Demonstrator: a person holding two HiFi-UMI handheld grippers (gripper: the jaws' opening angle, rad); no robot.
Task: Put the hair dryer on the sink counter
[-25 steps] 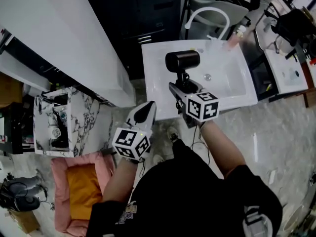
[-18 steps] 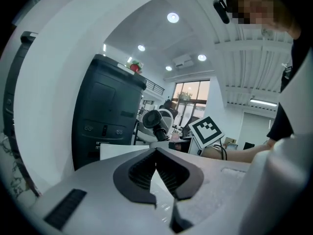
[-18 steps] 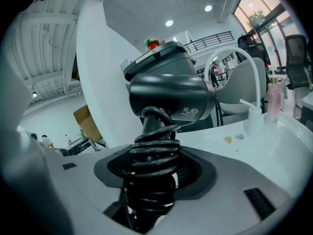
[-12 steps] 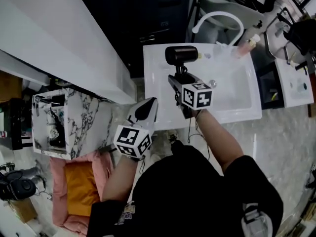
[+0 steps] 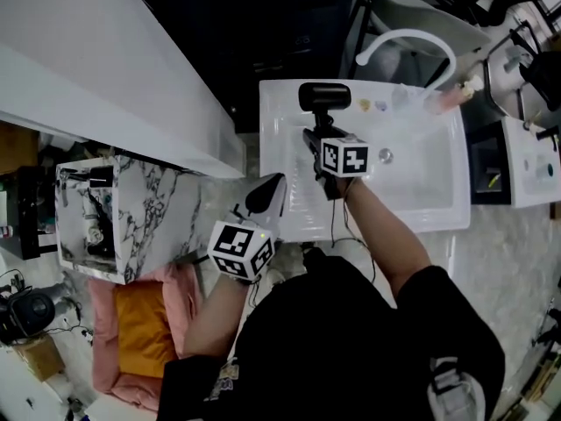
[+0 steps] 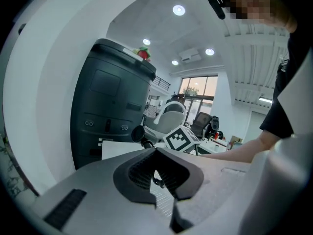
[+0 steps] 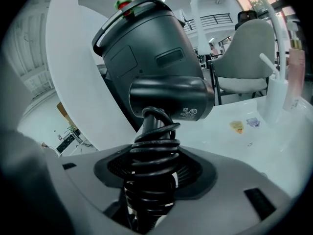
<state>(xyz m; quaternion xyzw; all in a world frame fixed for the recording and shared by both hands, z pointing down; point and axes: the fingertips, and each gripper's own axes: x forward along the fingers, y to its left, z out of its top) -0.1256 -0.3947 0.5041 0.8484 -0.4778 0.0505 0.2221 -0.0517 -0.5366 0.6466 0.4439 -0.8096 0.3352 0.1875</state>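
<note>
The black hair dryer (image 5: pixel 324 97) stands upright over the back left part of the white sink counter (image 5: pixel 289 204), barrel lying crosswise. Its cord is wound round the handle (image 7: pixel 152 155). My right gripper (image 5: pixel 317 139) is shut on that wrapped handle, below the barrel (image 7: pixel 168 98). My left gripper (image 5: pixel 267 193) hangs just off the counter's front left edge, jaws together with nothing in them. In the left gripper view the hair dryer (image 6: pixel 138 132) and the right gripper's marker cube (image 6: pixel 180 138) show small beyond the closed left gripper (image 6: pixel 159 180).
A white arched faucet (image 5: pixel 405 38) and a pink bottle (image 5: pixel 451 97) stand at the basin's back. A tall dark machine (image 7: pixel 146 43) rises behind the counter. A marble-patterned box (image 5: pixel 131 209) and a pink pet bed (image 5: pixel 145 331) lie to the left on the floor.
The right gripper has carried the hair dryer a little farther back over the sink counter. The left gripper has stayed near the counter's front left edge.
</note>
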